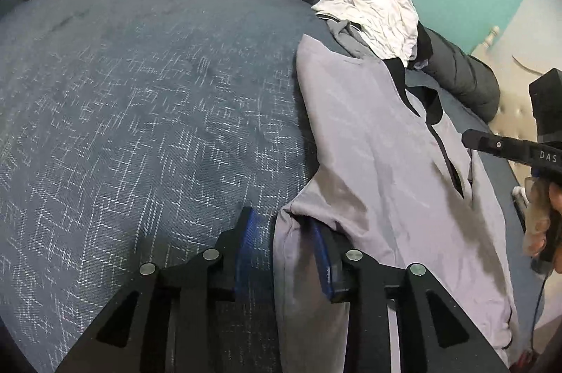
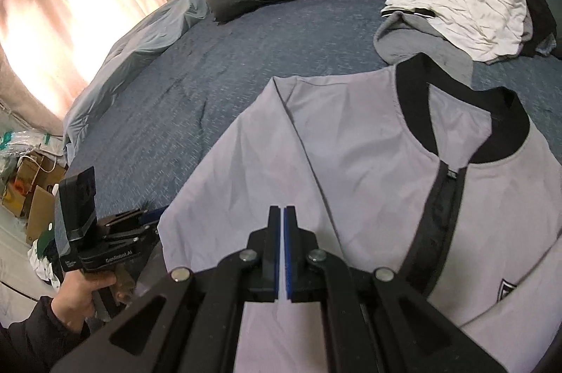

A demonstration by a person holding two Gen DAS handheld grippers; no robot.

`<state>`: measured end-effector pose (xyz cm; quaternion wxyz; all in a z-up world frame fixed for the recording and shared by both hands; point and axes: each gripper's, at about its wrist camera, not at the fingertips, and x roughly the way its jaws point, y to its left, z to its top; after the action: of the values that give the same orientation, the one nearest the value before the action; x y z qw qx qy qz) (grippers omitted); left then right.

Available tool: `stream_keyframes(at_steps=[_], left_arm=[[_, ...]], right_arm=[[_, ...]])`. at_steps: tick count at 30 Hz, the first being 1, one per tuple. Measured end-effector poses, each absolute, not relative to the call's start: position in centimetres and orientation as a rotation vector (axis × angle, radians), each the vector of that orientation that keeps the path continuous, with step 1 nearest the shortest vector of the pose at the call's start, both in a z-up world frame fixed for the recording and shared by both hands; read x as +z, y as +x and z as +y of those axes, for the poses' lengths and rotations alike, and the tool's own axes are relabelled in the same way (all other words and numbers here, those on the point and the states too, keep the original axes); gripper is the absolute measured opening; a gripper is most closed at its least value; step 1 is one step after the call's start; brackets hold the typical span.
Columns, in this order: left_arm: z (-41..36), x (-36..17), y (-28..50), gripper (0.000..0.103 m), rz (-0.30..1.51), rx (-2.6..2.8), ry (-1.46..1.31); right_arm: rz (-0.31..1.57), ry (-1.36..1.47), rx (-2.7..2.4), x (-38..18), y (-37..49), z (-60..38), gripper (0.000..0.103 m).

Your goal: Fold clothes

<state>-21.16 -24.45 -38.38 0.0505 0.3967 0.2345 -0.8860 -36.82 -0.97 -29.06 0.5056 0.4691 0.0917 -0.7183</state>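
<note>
A light grey zip-front jacket with a black collar [image 2: 351, 162] lies spread flat on a bed covered in a blue woven bedspread [image 1: 140, 92], near its right edge. The left gripper [image 1: 284, 232] stands spread, its jaws parted around a fold of sleeve without pinching it. The right gripper [image 2: 282, 215] hovers over the jacket, pads pressed together, empty. A pile of crumpled white and grey clothes [image 2: 463, 11] sits towards the far edge.

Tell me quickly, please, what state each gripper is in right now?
Left gripper: open, a fold of the grey jacket draped over one finger.
Right gripper: closed, holding nothing.
</note>
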Motion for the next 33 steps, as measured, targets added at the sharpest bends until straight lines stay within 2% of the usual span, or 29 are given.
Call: stream_keyframes(at_steps=[2, 4, 8, 12, 21, 23, 26, 31, 33], left_arm=[[-24.9, -38.4, -20.9, 0.029, 0.761, -2.706, 1.192], [-25.4, -38.5, -20.5, 0.015, 0.814, -2.712, 1.174], [-26.3, -38.6, -19.5, 0.004, 0.948, -2.688, 1.122], [-27.6, -39.4, -18.6, 0.004, 1.147, -2.631, 1.077], [-28.4, -37.7, -17.7, 0.012, 1.149, -2.584, 1.03], [-28.5, -37.1, -17.8, 0.018, 1.17, -2.62, 1.0], [-27.0, -36.5, -19.3, 0.02, 1.146, -2.725, 1.036], [-25.7, -36.7, -20.8, 0.02, 0.915, -2.732, 1.138], [-25.8, -37.1, -21.0, 0.014, 0.857, -2.703, 1.157]], right_arm=[[0.22, 1.132, -1.734, -29.0, -36.8, -0.8, 0.002], [0.218, 1.131, -1.735, -28.9, -36.8, -0.6, 0.002], [0.214, 1.132, -1.726, -28.9, -36.6, -0.8, 0.002], [0.22, 1.134, -1.716, -29.1, -36.4, -1.1, 0.002], [0.219, 1.14, -1.721, -29.2, -36.3, -0.1, 0.002], [0.213, 1.145, -1.726, -29.3, -36.4, 0.2, 0.002], [0.205, 1.158, -1.728, -29.7, -36.2, 0.7, 0.002], [0.203, 1.17, -1.723, -30.2, -35.9, 1.1, 0.002], [0.201, 1.174, -1.724, -30.4, -35.9, 1.2, 0.002]])
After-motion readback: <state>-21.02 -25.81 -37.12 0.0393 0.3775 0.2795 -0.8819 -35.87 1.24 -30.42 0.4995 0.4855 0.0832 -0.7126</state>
